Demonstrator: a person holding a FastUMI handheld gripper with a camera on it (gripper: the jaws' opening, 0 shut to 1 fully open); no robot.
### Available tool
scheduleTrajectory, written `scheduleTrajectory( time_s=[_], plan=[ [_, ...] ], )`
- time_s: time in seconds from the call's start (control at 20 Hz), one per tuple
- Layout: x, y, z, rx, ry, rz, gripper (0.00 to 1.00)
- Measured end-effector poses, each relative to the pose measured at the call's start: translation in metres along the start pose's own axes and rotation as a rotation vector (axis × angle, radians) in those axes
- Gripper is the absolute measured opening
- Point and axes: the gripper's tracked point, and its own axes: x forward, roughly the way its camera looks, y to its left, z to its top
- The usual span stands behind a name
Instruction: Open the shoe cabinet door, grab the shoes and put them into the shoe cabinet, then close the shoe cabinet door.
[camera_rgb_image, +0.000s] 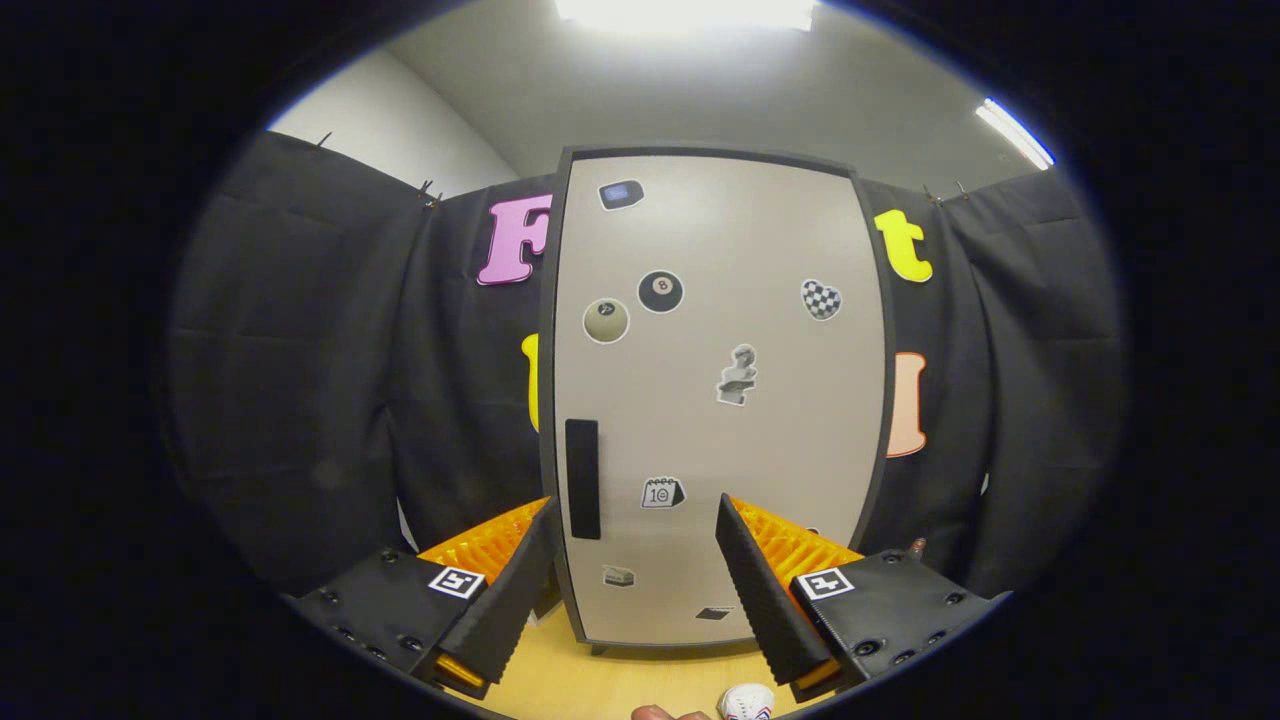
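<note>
1. Black cloth (300, 380) drapes the booth's wall across the left of the frame, with a pale wall and ceiling above it.
2. At lower left, the gripper's (636, 530) left finger, black ribbed pad over an orange body, stands well apart from its partner; the tool is released and grasps nothing.
3. At centre stands the tall beige shoe cabinet with a dark frame (715, 390), its flat door shut and facing the camera, just ahead of the fingers.
4. A black vertical bar handle (582, 478) sits on the door's lower left, just beyond the left fingertip.
5. Small stickers (660, 291) dot the door, among them a black billiard ball and a chequered heart.
6. The right finger rises at lower centre-right, its tip overlapping the door's lower part in the picture.
7. At the bottom edge, on the light wooden tabletop (600, 680), a small white rounded object (747, 702), possibly the toe of a shoe, lies between the fingers' bases; it is too cropped to be sure.
</note>
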Motion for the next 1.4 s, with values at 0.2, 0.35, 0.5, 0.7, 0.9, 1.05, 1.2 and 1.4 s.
scheduleTrajectory(
  time_s=[0.2, 0.35, 0.5, 0.7, 0.9, 1.05, 1.2, 1.4],
  plan=[
    [0.061, 0.018, -0.007, -0.037, 0.021, -0.017, 0.97],
    [0.096, 0.021, -0.016, -0.034, 0.046, -0.038, 0.97],
    [0.123, 0.026, -0.024, -0.050, 0.070, -0.036, 0.98],
    [0.138, 0.038, -0.037, -0.063, 0.108, -0.011, 0.94],
    [0.140, 0.038, -0.035, -0.034, 0.109, -0.034, 0.59],
    [0.141, 0.042, -0.035, 0.007, 0.124, -0.035, 0.40],
    [0.141, 0.040, -0.035, 0.011, 0.120, -0.036, 0.35],
    [0.142, 0.041, -0.035, 0.011, 0.116, -0.030, 0.25]
  ],
)
